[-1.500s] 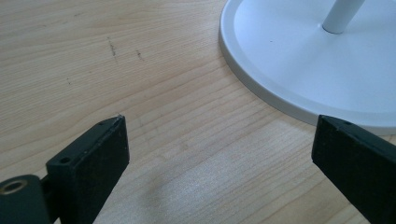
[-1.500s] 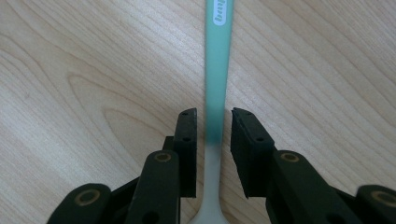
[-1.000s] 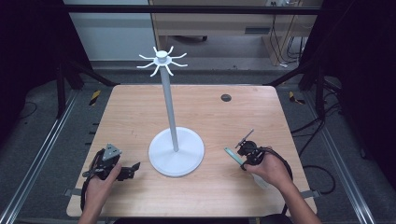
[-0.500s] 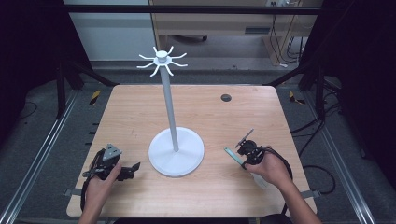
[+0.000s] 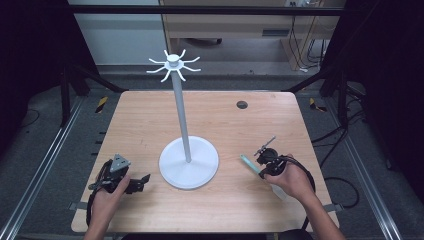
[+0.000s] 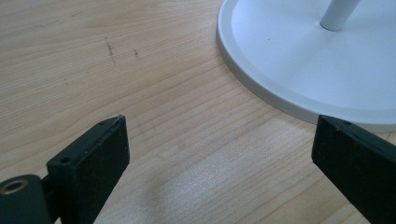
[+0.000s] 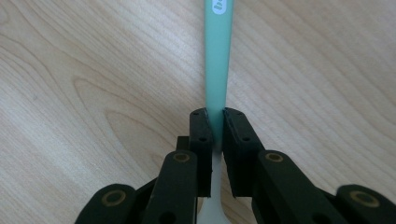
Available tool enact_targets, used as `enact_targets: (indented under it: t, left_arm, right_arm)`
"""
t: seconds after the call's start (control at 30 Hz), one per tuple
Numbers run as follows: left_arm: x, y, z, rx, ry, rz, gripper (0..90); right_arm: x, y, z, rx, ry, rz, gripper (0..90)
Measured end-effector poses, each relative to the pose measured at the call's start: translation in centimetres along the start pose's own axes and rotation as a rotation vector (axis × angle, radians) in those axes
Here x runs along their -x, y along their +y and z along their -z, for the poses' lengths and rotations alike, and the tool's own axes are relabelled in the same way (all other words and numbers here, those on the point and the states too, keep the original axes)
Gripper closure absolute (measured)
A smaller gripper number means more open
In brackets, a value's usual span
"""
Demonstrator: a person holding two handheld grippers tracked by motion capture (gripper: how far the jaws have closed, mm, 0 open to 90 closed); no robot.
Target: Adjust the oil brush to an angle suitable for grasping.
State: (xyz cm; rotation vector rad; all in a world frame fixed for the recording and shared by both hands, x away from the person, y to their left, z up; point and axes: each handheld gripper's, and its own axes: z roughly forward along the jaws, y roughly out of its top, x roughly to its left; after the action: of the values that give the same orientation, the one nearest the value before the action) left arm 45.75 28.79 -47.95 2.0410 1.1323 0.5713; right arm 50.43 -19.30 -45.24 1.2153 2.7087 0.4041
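A white stand with several curved hooks at its top rises from a round base in the middle of the wooden table. My right gripper lies low at the front right, shut on a slim utensil with a green handle and a whitish end. The green handle points toward the base. Its jaws have just been closing on the utensil, and the pads press it from both sides. My left gripper rests open at the front left, beside the base rim, nothing between its jaws.
A small dark round grommet sits in the tabletop at the far right. Metal frame rails run along both sides of the table, with cables on the floor at the right.
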Motion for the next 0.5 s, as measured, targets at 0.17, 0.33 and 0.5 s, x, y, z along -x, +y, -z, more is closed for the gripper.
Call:
enact_targets:
  t: [0.17,0.33,0.5]
  left_arm:
    - [0.0,0.0,0.0,0.000,0.000,0.000,3.7]
    - [0.0,0.0,0.0,0.000,-0.001,-0.001,3.7]
    - [0.0,0.0,0.0,-0.002,-0.004,0.001,3.8]
  right_arm:
    - [0.4,0.1,1.6,0.051,-0.006,-0.013,82.6]
    - [1.1,0.3,3.6,0.118,-0.018,-0.028,82.7]
    - [1.8,0.3,5.7,0.197,-0.023,-0.038,82.7]
